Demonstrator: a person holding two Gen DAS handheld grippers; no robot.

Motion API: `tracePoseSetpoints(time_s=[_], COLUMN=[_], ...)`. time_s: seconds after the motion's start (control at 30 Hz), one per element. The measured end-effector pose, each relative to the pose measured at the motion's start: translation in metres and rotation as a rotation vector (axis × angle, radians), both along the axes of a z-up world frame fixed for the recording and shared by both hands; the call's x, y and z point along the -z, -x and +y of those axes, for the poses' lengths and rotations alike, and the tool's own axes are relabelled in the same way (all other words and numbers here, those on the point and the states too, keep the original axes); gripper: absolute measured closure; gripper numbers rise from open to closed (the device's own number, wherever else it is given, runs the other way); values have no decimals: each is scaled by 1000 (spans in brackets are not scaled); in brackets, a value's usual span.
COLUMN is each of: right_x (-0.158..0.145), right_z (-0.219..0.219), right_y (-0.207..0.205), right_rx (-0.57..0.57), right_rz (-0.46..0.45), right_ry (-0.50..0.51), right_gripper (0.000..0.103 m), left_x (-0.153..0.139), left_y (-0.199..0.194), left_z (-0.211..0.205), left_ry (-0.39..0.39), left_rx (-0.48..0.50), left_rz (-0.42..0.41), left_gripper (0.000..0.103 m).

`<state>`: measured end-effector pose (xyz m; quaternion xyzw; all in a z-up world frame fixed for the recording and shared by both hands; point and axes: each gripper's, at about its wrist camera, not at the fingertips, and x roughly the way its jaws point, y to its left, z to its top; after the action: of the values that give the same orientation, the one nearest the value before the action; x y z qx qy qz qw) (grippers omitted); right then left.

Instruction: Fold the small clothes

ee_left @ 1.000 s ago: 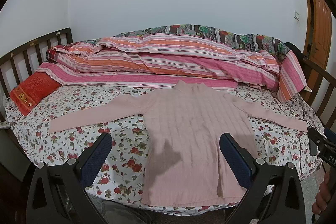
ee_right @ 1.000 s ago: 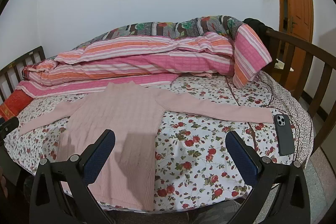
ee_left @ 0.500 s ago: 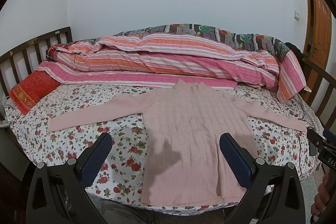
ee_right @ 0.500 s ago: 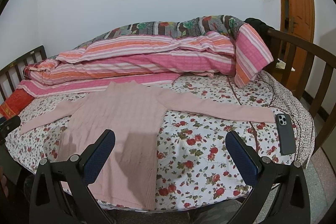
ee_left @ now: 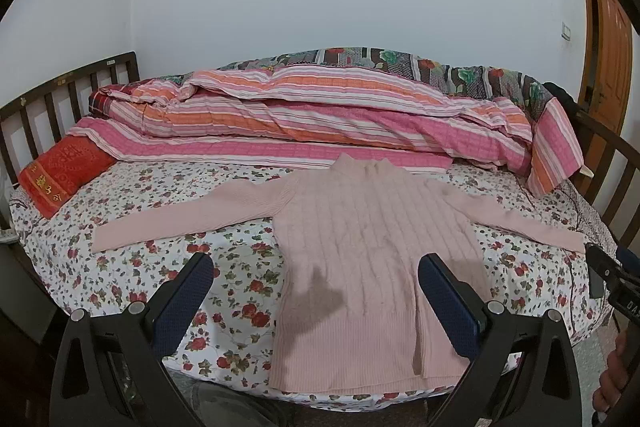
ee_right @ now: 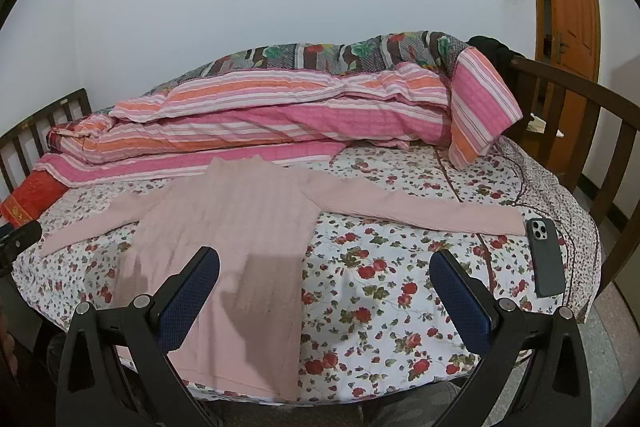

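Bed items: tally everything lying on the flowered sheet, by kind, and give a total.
Pink sweater: 1
Striped quilt: 1
Patchwork quilt: 1
Red cushion: 1
Phone: 1
Total: 5

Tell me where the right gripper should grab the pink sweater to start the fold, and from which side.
Judging by its pose, take the right sleeve's cuff. The pink sweater lies flat with that sleeve stretched straight toward the phone. Bring the open right gripper down from above, clear of the phone, pinching the cuff edge.
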<state>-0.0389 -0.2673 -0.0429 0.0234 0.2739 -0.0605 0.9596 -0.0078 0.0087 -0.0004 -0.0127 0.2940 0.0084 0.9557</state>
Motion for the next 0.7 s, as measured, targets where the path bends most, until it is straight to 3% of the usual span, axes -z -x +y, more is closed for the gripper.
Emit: tracePoseSetpoints(time_s=[0.43,0.7], right_x=[5,27], right_z=[10,13], right_y=[-5,-25], right_rx=[-37,-71], right_rz=[-4,26], right_ry=[-9,-23], right_gripper=[0,0], left_x=[4,37], left_y=[-7,-33], left_z=[12,57], left_ry=[28,157], left_rx=[-13,-46], left_rz=[-4,15], left_gripper=[0,0])
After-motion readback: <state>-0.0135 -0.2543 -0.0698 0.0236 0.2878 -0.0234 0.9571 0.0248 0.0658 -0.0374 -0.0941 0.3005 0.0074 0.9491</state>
